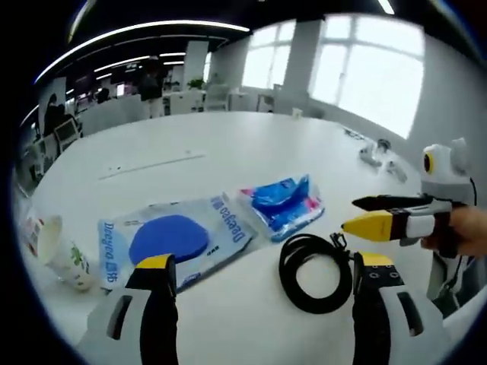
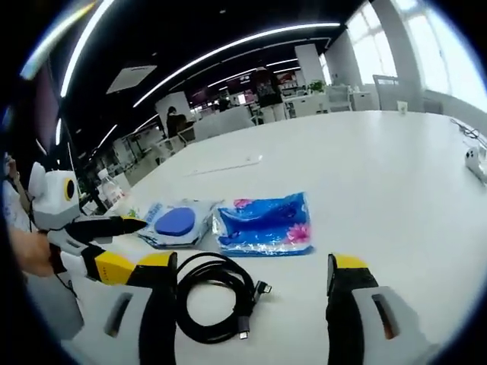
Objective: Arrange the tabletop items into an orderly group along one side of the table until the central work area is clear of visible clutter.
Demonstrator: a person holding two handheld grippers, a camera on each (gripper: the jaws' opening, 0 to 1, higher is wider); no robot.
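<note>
A: Black cable (image 1: 313, 272), coiled on the white counter (image 1: 228, 144), beside two blue packets (image 1: 283, 204).

B: Paper cup (image 1: 55, 251) lies tipped at the counter's edge.

A: Left gripper (image 1: 262, 283) jaws wide apart, holding nothing. Right gripper (image 2: 251, 280) likewise, cable between its jaws, untouched.

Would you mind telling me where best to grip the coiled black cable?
Probably pinch the black cable across its bundled loop, coming straight down from above: it lies flat on the white table, and its loose plug ends offer less to hold.
</note>
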